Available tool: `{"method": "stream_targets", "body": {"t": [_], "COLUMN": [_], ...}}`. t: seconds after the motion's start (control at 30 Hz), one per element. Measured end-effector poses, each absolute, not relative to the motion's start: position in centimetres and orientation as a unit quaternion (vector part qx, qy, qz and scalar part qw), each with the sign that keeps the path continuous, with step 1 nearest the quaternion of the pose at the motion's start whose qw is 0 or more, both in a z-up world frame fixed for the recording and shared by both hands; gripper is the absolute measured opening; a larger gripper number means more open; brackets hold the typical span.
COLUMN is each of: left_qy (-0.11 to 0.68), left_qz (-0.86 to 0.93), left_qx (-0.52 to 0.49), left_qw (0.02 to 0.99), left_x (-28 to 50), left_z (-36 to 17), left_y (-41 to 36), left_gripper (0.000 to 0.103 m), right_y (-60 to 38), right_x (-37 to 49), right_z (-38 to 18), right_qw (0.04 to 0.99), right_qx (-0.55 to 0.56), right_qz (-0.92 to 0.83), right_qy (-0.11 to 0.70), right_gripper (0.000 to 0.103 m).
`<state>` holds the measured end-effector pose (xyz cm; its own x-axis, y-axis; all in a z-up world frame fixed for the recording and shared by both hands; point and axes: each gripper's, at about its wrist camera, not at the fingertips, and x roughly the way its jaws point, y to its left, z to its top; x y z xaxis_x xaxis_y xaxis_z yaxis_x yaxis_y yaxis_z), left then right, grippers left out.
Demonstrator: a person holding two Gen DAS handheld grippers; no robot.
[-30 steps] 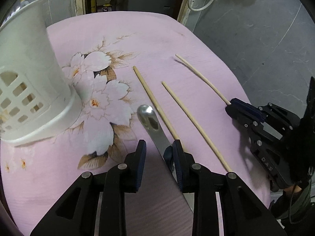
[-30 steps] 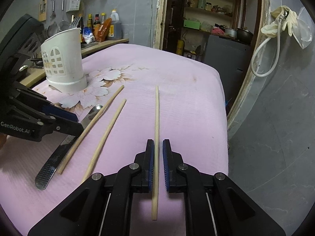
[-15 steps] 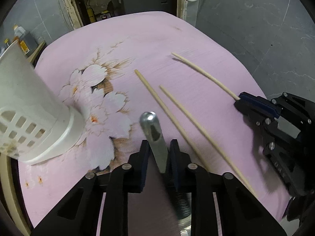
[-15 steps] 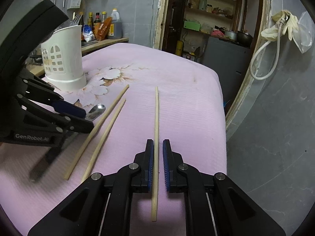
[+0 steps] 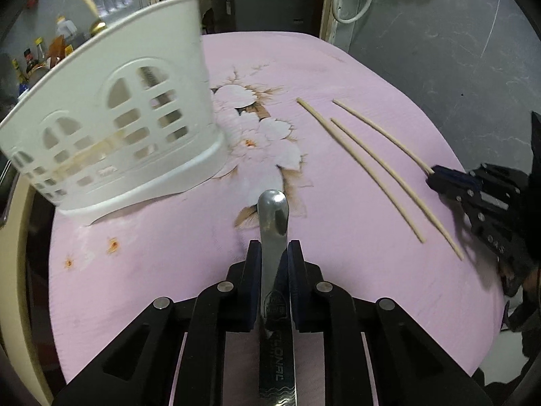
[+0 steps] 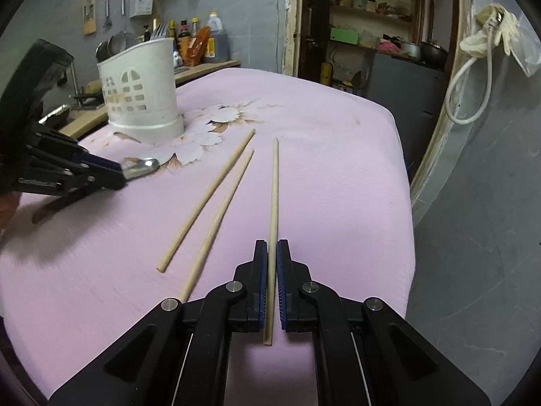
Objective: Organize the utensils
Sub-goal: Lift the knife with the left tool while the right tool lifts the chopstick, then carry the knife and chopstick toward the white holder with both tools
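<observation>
In the view from our left wrist, the left gripper [image 5: 274, 253] has just been closing and now its blue pads clamp a metal knife [image 5: 273, 223] by its handle, the rounded end sticking out ahead of the fingers toward twelve o'clock and lifted above the pink cloth [image 5: 152, 253]. The white holder [image 5: 115, 135] with its cut-out windows stands at about ten o'clock from that rounded end, near it but apart, on the flower print. A pale stick shows through its slots. Two loose chopsticks [image 5: 368, 169] lie side by side on the cloth at about two o'clock.

From our right wrist, the right gripper [image 6: 272, 264] is closed on a third chopstick [image 6: 274, 196], pinched near its lower end, its long part running up toward twelve o'clock and lying along the cloth. The two loose ones sit at about eleven o'clock from it, just beside one another. The holder stands farther off, at about ten o'clock.
</observation>
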<state>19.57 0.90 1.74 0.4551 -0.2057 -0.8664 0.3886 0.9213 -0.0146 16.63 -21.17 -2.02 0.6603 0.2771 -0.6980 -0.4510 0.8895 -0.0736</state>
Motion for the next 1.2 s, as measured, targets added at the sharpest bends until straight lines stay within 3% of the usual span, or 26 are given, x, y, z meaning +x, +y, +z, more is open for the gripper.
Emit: {"method": "stream_targets", "body": {"t": [0.17, 0.3, 0.37, 0.67, 0.87, 1.2], "left_qy": [0.494, 0.497, 0.502, 0.527, 0.514, 0.467], "left_qz": [-0.175, -0.165, -0.159, -0.167, -0.176, -0.194], "left_qx": [0.128, 0.182, 0.198, 0.204, 0.228, 0.136], "left_qw": [0.842, 0.832, 0.826, 0.808, 0.808, 0.852], "left_x": [18.8, 17.7, 17.9, 19.7, 20.5, 19.2], "left_z": [2.1, 1.9, 1.8, 1.3, 0.9, 2.1], "left_y": [0.6, 0.0, -0.3, -2.1, -3.2, -1.4], "left_gripper": [0.015, 0.025, 0.028, 0.027, 0.014, 0.012], "right_y": [-20.8, -20.3, -19.8, -18.1, -15.8, -16.9], "right_x": [18.1, 19.0, 19.5, 23.2, 25.5, 27.1], "right_z": [-1.6, -1.6, -1.5, -1.6, -2.1, -1.3], "right_qw": [0.899, 0.897, 0.894, 0.886, 0.866, 0.868], "right_qx": [-0.125, -0.141, -0.158, -0.191, -0.227, -0.171], "right_qz": [0.2, 0.199, 0.196, 0.186, 0.19, 0.201], "right_qy": [0.369, 0.37, 0.369, 0.379, 0.402, 0.42], "right_gripper": [0.009, 0.022, 0.023, 0.023, 0.03, 0.005]}}
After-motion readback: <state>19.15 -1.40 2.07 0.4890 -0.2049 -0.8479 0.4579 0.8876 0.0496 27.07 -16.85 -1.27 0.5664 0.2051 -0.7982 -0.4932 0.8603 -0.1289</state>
